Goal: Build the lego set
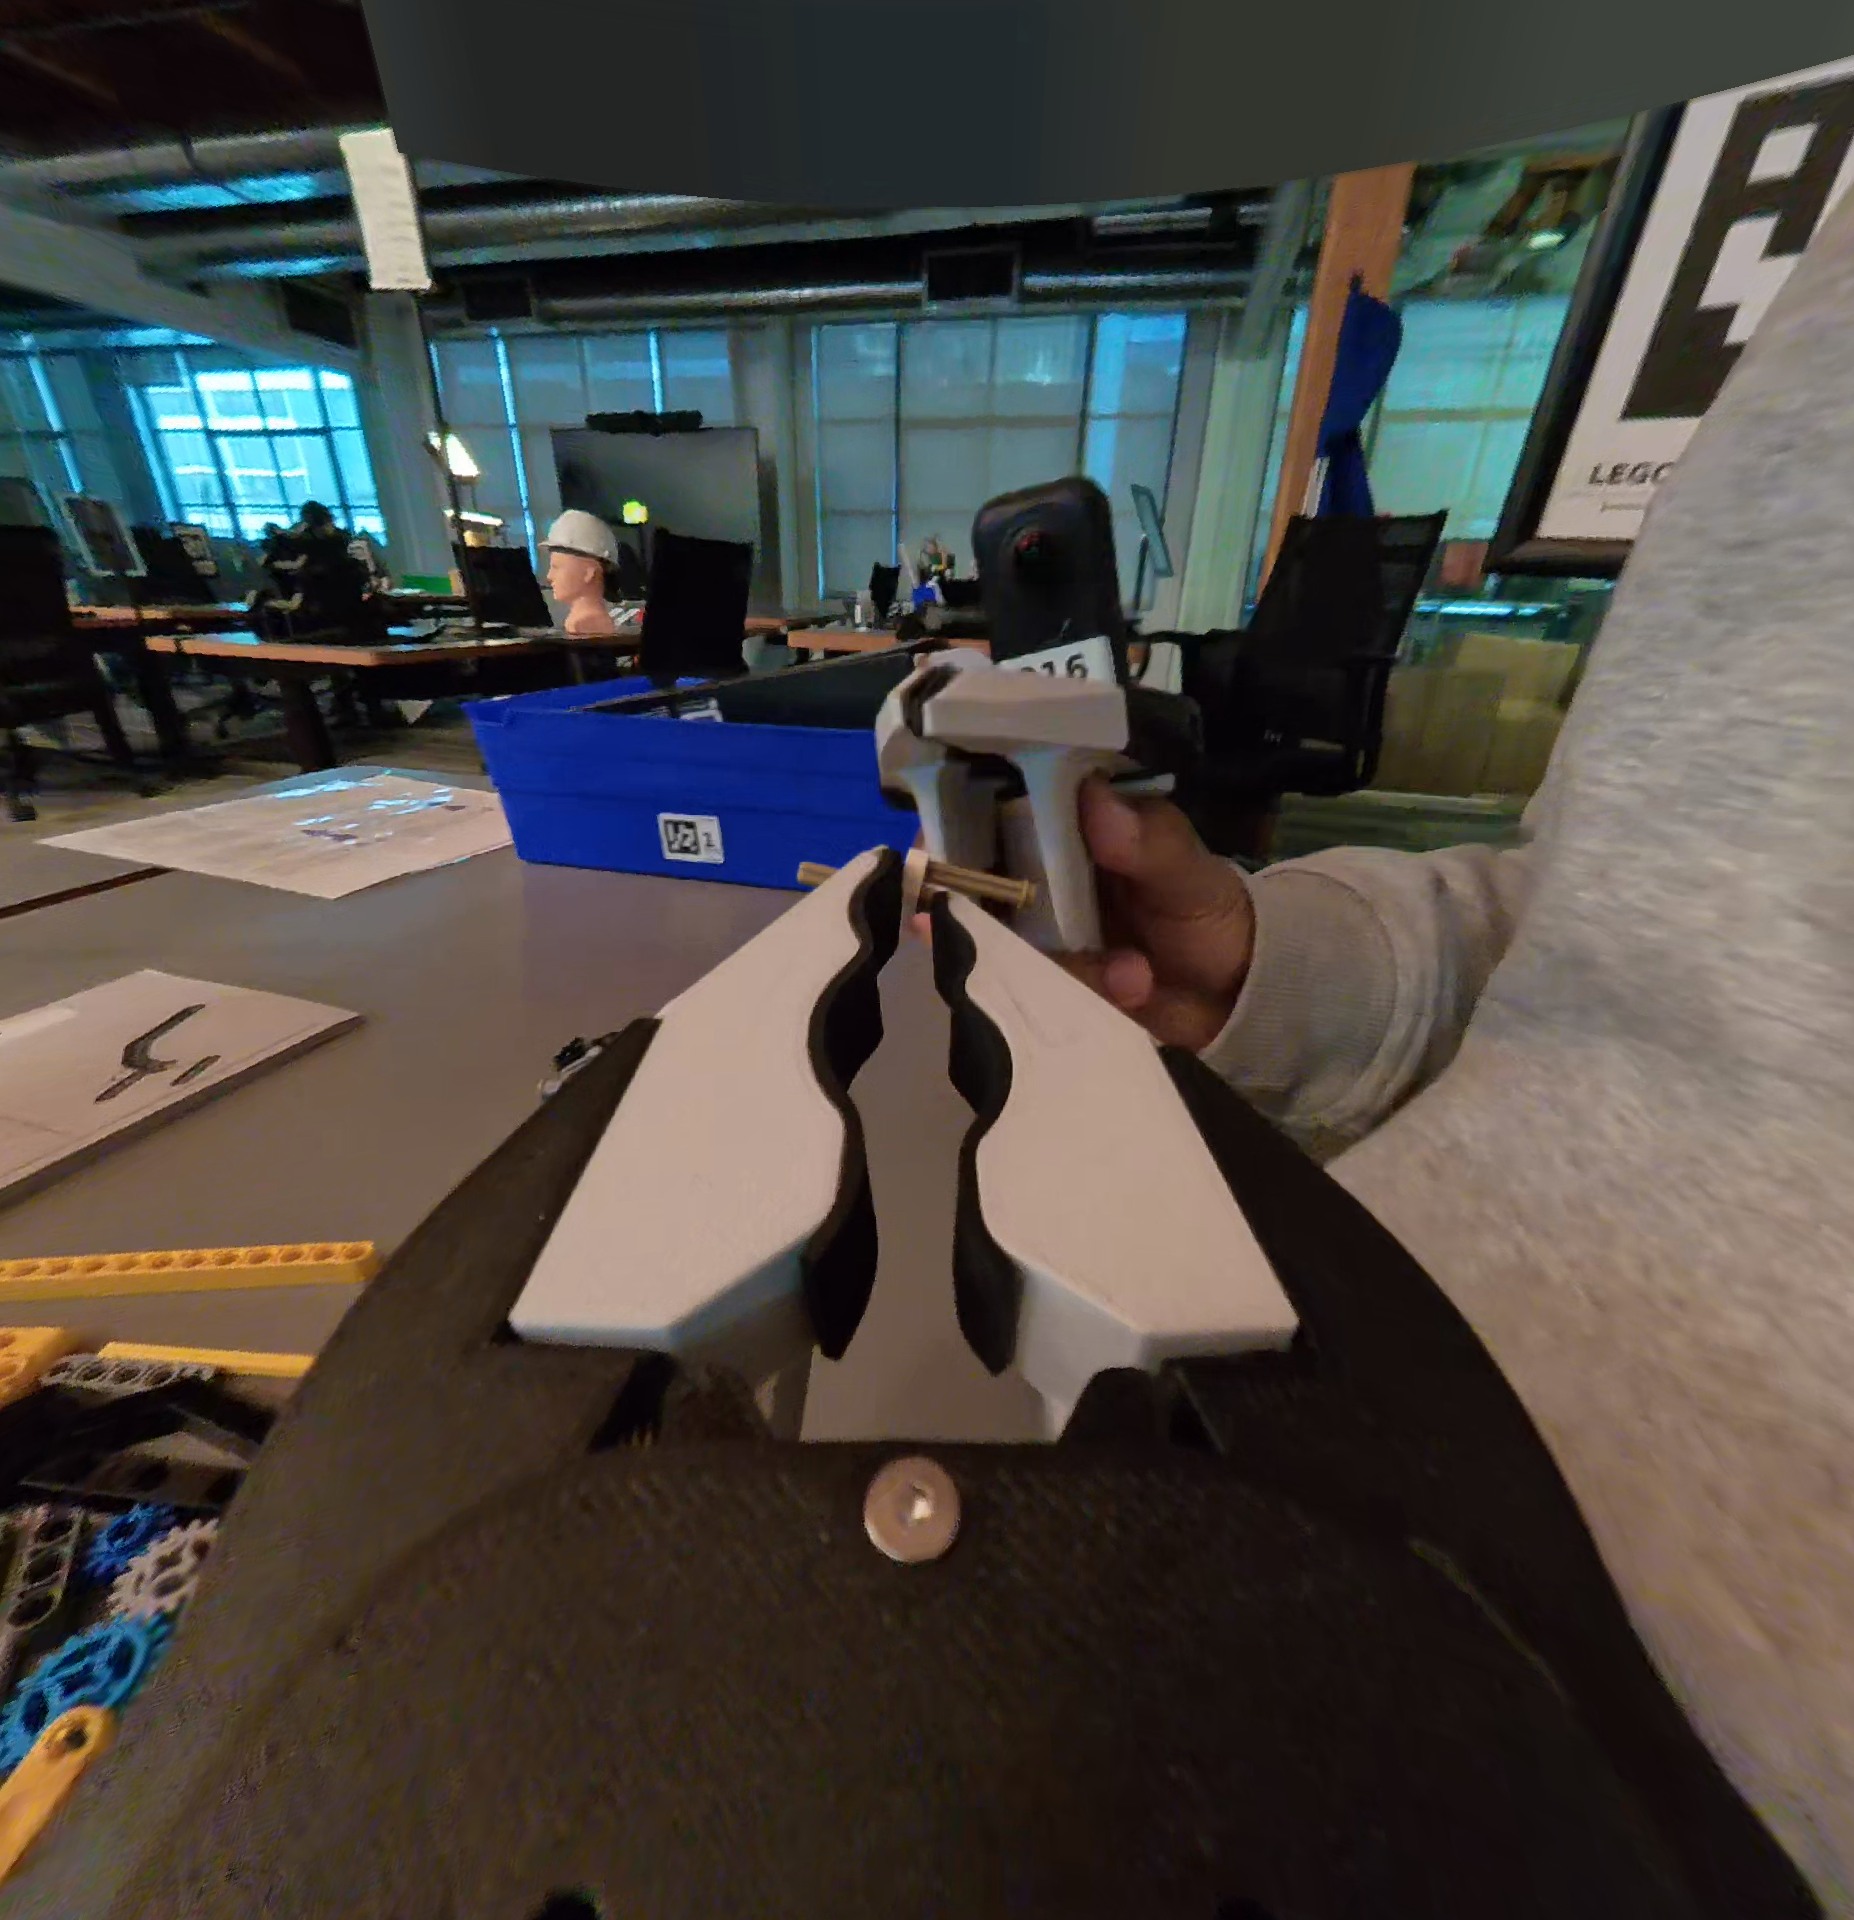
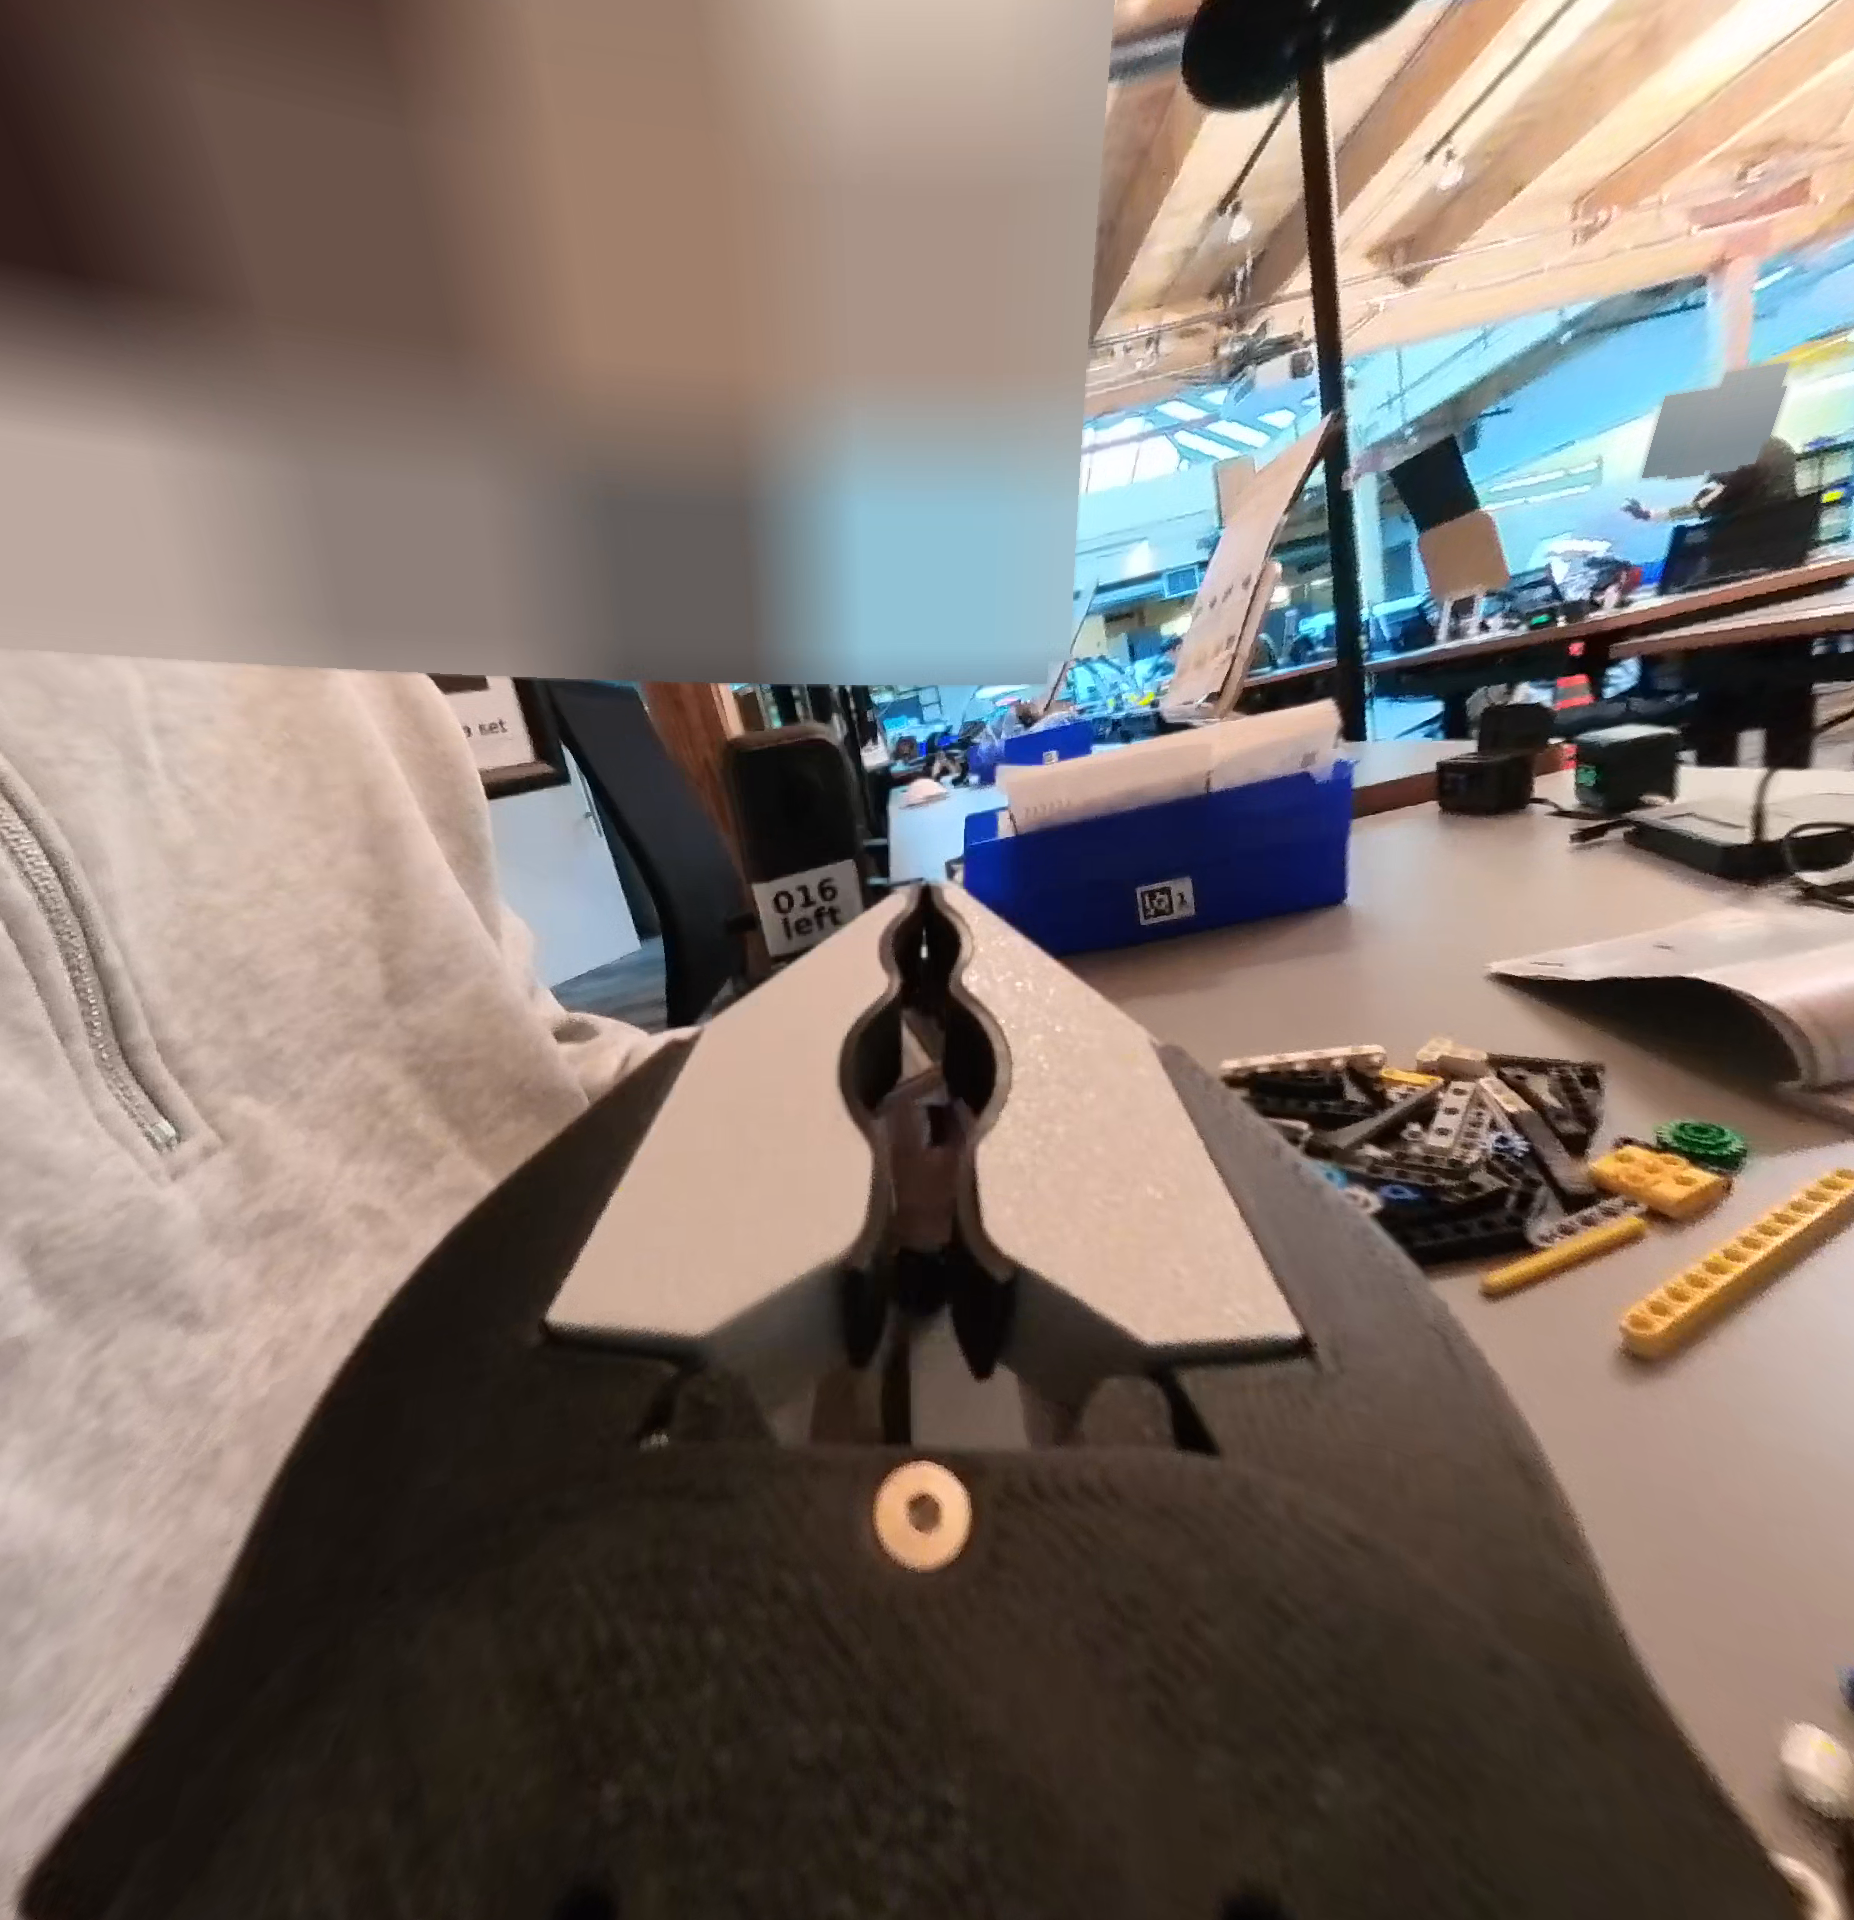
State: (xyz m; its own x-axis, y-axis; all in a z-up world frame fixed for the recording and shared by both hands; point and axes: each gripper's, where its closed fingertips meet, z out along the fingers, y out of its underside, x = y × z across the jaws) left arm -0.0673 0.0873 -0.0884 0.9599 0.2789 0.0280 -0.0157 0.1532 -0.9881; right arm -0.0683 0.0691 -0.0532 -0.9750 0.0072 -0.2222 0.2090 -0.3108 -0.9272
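In the left wrist view my left gripper is raised above the grey table. It is shut on a tan axle that lies crosswise at its tips, with a small white ring on the axle between the pads. My right gripper shows just behind and above it, held in a hand, with its fingers together. In the right wrist view the right gripper is shut, its black pads meeting at the tips. It is raised and points toward the person's grey sweater.
A blue bin stands behind the grippers and also shows in the right wrist view. A pile of loose black, yellow and grey parts and a long yellow beam lie on the table. An instruction booklet lies at the left. Less than 4 cm separates the two grippers' tips.
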